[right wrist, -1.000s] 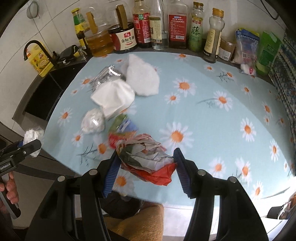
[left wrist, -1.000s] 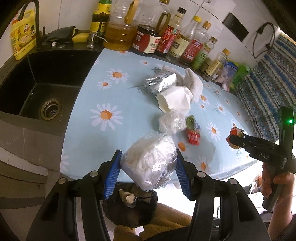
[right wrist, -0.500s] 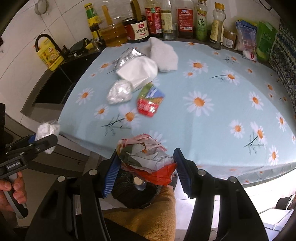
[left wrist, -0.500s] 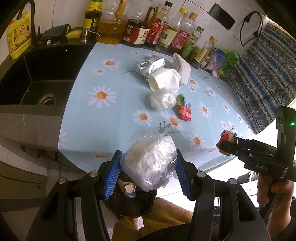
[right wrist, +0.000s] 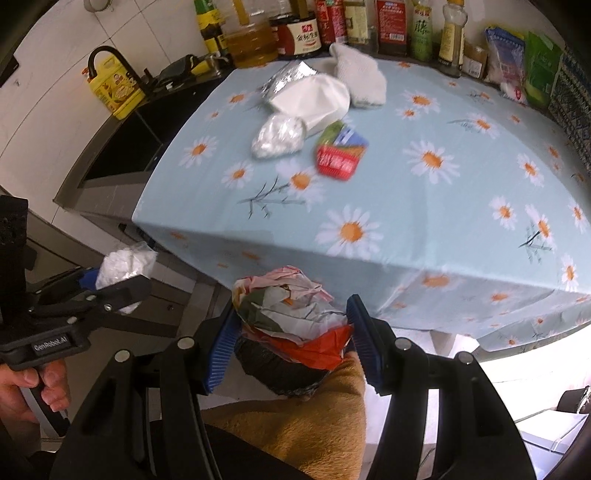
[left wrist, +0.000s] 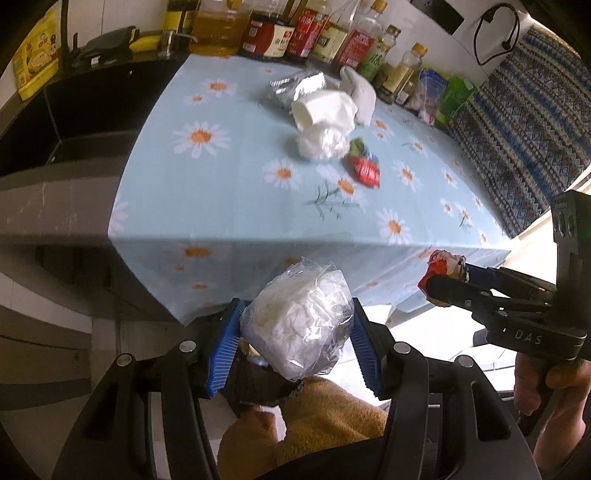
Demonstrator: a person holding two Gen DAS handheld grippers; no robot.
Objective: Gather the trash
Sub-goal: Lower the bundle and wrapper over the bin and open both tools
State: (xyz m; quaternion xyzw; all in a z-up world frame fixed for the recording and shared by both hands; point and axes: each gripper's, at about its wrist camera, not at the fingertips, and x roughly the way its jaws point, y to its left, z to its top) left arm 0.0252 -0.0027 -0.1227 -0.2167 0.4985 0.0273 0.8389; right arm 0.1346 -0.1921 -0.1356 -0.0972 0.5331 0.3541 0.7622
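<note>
My left gripper [left wrist: 295,332] is shut on a clear plastic bag of white paper [left wrist: 299,325], held below the table's front edge over a black-lined bin [left wrist: 258,384]. My right gripper [right wrist: 291,328] is shut on a crumpled red and white wrapper [right wrist: 291,314], also off the table and above the bin [right wrist: 280,373]. Each gripper shows in the other's view, the left [right wrist: 122,277] and the right [left wrist: 439,284]. On the daisy tablecloth [right wrist: 424,206] lie a red snack packet [right wrist: 340,155], a white plastic ball [right wrist: 280,134], a white paper cup [right wrist: 314,96], a foil wrapper [right wrist: 284,77] and a white cloth [right wrist: 358,77].
Bottles of oil and sauce [right wrist: 303,29] line the wall behind the table. A black sink [left wrist: 70,122] with a yellow bottle [left wrist: 35,62] lies to the left. A patterned blue fabric [left wrist: 517,110] hangs at the right. A tan cushion [right wrist: 288,417] sits beneath the grippers.
Both grippers have drawn back from over the table to below its front edge, each still holding its trash. The table and its remaining items now look farther away.
</note>
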